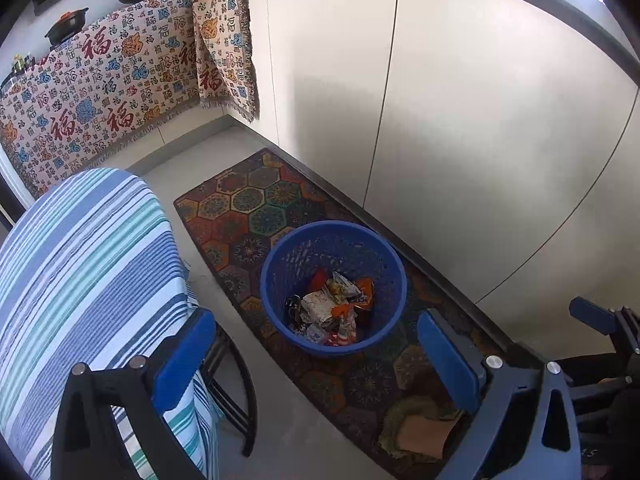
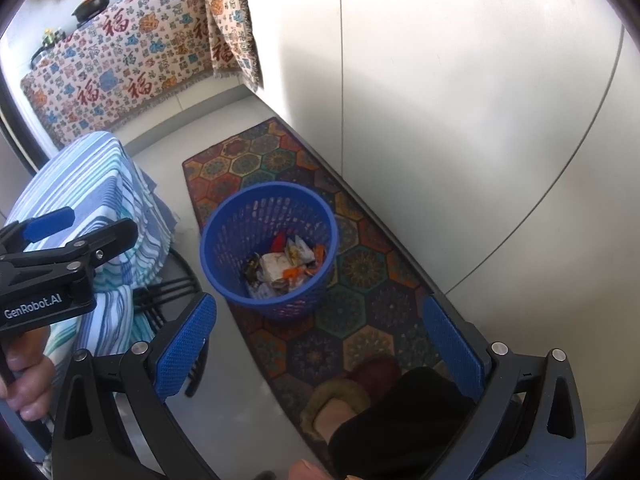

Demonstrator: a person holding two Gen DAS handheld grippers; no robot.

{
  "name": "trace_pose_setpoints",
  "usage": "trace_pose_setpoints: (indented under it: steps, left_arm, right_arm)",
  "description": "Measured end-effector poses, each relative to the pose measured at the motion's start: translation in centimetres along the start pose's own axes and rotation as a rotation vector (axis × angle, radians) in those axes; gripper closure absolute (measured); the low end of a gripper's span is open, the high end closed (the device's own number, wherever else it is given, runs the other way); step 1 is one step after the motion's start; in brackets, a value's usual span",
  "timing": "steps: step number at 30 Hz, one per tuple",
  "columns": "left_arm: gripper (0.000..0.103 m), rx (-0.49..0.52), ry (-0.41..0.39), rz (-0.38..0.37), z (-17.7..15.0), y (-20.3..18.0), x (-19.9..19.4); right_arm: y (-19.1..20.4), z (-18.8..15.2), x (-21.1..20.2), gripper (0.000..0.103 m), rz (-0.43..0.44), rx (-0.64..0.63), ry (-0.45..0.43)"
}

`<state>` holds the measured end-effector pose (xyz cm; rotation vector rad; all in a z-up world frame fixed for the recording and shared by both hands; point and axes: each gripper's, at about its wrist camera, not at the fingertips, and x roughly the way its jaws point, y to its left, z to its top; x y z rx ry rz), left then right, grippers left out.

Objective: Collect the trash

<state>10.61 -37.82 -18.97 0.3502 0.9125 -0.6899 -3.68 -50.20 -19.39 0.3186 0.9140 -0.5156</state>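
Patterned hexagon-print floor mat (image 1: 256,208) carries the blue perforated plastic basket (image 1: 280,248) of crumpled wrappers (image 1: 328,308); left claw (image 1: 316,360) and right claw (image 2: 320,344) spread empty above; any further drop should centre over the rim.

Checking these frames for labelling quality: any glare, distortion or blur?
Left wrist: sharp; fisheye bends the cabinet doors, dark corner vignette. Right wrist: hazy glare washes those doors; blue basket and its trash look softer, colours paler.
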Motion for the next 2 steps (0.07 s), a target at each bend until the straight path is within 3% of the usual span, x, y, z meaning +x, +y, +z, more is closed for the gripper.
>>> trace_pose_setpoints:
  steps: [2]
  left_arm:
    - [0.0,0.008,-0.004,0.0,-0.09,-0.18,-0.09]
  right_arm:
    - [-0.08,-0.04,0.12,0.0,-0.002,0.001,0.003]
